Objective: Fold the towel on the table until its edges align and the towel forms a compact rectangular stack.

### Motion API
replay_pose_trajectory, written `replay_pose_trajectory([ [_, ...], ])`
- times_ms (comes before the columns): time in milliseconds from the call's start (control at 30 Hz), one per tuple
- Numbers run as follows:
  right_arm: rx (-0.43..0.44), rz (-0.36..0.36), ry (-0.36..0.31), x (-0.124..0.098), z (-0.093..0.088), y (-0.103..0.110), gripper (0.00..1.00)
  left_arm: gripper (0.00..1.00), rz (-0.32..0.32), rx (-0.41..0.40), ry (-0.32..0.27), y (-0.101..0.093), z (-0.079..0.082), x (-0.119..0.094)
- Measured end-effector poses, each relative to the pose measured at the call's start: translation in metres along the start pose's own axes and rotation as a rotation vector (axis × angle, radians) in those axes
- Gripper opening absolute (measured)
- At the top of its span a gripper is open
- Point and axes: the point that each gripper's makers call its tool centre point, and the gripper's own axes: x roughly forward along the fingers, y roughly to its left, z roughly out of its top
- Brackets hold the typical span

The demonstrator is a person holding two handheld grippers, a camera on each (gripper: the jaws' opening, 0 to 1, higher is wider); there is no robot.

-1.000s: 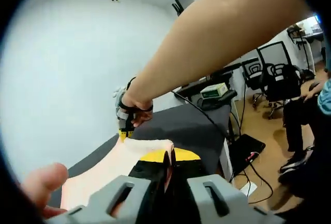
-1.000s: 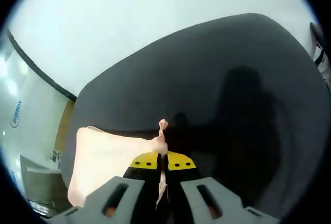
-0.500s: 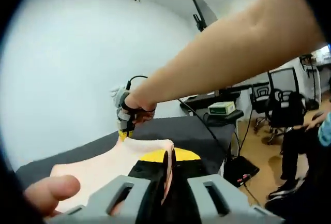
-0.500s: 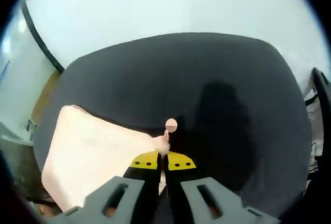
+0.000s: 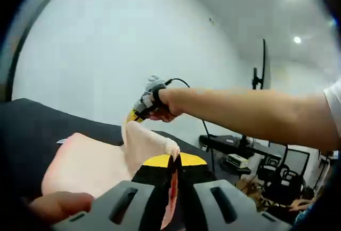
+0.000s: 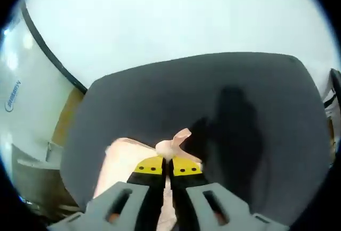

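A pale peach towel point(image 5: 90, 161) is lifted off the dark table point(image 5: 26, 129) along one edge. My left gripper point(image 5: 175, 161) is shut on one corner of it, the cloth pinched between the yellow-tipped jaws. In the left gripper view the right gripper point(image 5: 136, 114) holds the other corner higher up, at the end of a person's bare arm point(image 5: 250, 111). In the right gripper view my right gripper point(image 6: 170, 162) is shut on a bunched towel corner point(image 6: 173, 143), and the rest of the towel point(image 6: 120, 161) hangs down to the left over the table point(image 6: 224, 124).
A white wall stands behind the table. Office chairs point(image 5: 277, 180) and a desk with a small box point(image 5: 237, 160) are at the lower right of the left gripper view. A finger point(image 5: 58, 205) shows at the lower left. A dark pole point(image 5: 262, 73) rises beyond the arm.
Both grippers have risen with the towel's corners, and the towel edge is now higher off the table. In the right gripper view less of the towel lies flat.
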Motion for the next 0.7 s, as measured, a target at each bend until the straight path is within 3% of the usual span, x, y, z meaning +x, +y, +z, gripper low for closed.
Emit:
replay_pose_trajectory([
  [200,-0.016,0.019,0.005,0.037,0.000,0.059,0.01,0.01,0.058,-0.101,0.025,0.046,-0.003,-0.025],
  [367,-0.002,0.033,0.027,0.065,-0.012,0.097,0.01,0.02,0.107,-0.191,0.032,0.076,-0.010,-0.042],
  [567,0.008,0.018,0.038,0.090,-0.023,0.117,0.01,0.02,0.170,-0.292,0.043,0.113,-0.022,-0.061],
  [700,0.013,0.017,0.028,0.102,-0.034,0.129,0.01,0.02,0.202,-0.336,0.054,0.121,-0.033,-0.067],
])
